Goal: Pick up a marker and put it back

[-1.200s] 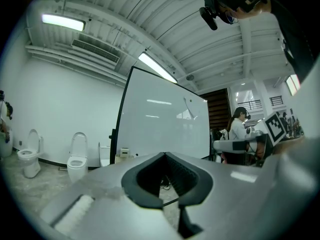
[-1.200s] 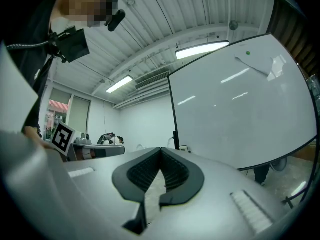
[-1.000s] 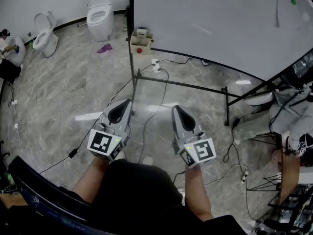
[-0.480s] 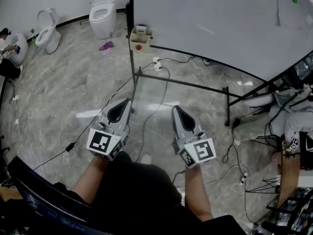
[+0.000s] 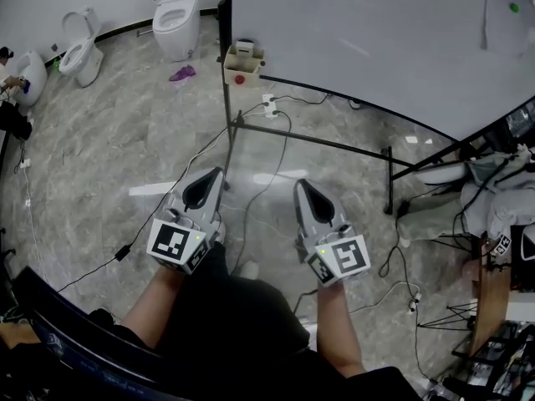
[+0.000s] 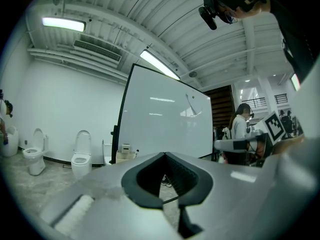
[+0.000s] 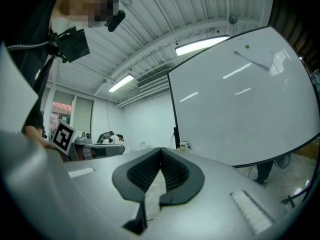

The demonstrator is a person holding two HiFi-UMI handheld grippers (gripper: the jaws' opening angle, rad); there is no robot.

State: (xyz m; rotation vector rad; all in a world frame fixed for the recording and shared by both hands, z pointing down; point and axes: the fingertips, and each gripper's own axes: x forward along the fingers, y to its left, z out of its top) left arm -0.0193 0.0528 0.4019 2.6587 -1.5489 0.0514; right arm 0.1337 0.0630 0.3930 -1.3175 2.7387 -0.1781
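Note:
A large whiteboard (image 5: pixel 376 40) on a stand fills the upper right of the head view. A small cardboard box (image 5: pixel 242 63) hangs at its lower left corner, with a white item and a red item in it; no marker can be made out. My left gripper (image 5: pixel 215 176) and right gripper (image 5: pixel 300 185) are held side by side low over the floor, well short of the board. Both are shut with nothing between them. The left gripper (image 6: pixel 164 155) faces the whiteboard (image 6: pixel 165 119) and the box (image 6: pixel 125 151). The right gripper (image 7: pixel 160 150) also faces the whiteboard (image 7: pixel 240 109).
Two toilets (image 5: pixel 175 15) (image 5: pixel 78 50) stand by the far wall, with a purple thing (image 5: pixel 181 73) on the floor near them. Cables and a power strip (image 5: pixel 268 106) lie on the marble floor under the board's stand (image 5: pixel 334 144). A person (image 5: pixel 493 199) and equipment are at the right edge.
Both grippers stay where they were, shut. Only the head view has drifted slightly.

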